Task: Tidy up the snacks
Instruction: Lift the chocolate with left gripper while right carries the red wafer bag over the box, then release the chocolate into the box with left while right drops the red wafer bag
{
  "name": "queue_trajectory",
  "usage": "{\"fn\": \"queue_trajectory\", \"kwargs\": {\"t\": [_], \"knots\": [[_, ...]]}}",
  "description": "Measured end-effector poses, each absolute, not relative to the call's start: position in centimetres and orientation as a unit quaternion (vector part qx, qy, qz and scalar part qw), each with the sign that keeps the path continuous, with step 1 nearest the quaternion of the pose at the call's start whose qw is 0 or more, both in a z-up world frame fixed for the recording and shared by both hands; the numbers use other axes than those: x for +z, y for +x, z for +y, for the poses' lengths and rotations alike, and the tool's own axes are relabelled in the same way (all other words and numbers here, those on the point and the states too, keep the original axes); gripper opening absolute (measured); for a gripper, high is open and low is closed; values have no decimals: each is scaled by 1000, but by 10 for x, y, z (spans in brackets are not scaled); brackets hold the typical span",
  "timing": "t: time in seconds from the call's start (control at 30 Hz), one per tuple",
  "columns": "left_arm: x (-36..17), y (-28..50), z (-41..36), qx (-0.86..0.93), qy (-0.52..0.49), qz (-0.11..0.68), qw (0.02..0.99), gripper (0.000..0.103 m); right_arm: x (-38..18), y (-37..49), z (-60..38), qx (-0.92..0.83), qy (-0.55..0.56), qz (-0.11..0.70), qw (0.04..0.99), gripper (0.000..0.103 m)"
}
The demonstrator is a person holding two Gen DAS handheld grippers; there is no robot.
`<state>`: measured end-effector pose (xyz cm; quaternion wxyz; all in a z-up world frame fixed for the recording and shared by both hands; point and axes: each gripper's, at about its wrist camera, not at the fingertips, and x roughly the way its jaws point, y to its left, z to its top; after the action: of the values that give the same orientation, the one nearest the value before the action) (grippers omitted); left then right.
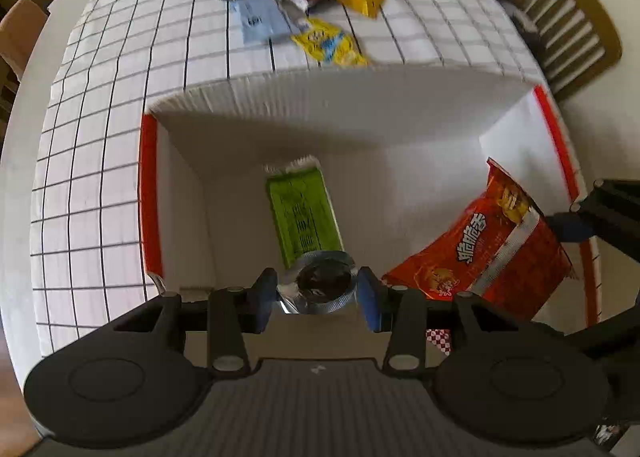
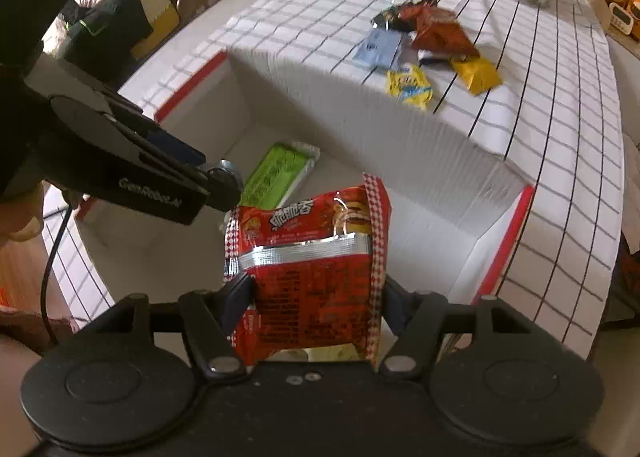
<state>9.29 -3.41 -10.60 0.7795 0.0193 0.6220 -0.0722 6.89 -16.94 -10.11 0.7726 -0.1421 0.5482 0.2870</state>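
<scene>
Left gripper [image 1: 316, 297] pinches a small round silver-foil packet with a dark centre [image 1: 320, 289], held directly above the green rectangular wrapper [image 1: 304, 213] lying lengthwise on the white box's floor [image 1: 240, 217]. Right gripper [image 2: 316, 297] clamps the red crinkled noodle-snack bag [image 2: 312, 269] upright over the same red-edged box, beside the left. Loose snacks [image 1: 304, 5] remain on the checked tablecloth [image 1: 100, 137] beyond the box's far wall.

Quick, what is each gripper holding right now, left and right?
Left gripper: closed on a small silver packet.
Right gripper: closed on a red snack bag.
</scene>
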Motion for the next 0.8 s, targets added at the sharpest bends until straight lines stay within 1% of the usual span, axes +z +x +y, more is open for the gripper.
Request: {"fn": "queue_trajectory", "kwargs": {"t": [0.2,0.27,0.37,0.57,0.73,0.8], "knots": [[-120,93,-43,-66,40,645,760,43,-115,58,-162,288,-157,562,759,66],[-125,94,-44,-66,38,655,751,43,-118,57,-161,287,-165,562,758,57],[-134,95,-45,-67,33,671,738,43,-119,58,-160,287,-158,568,755,57],[-141,93,-44,-70,23,681,728,44,-115,56,-159,288,-164,562,758,57],[-136,90,-43,-79,19,671,737,45,-109,60,-163,284,-150,560,763,62],[-133,89,-42,-80,19,668,739,45,-105,61,-164,285,-145,558,766,63]]}}
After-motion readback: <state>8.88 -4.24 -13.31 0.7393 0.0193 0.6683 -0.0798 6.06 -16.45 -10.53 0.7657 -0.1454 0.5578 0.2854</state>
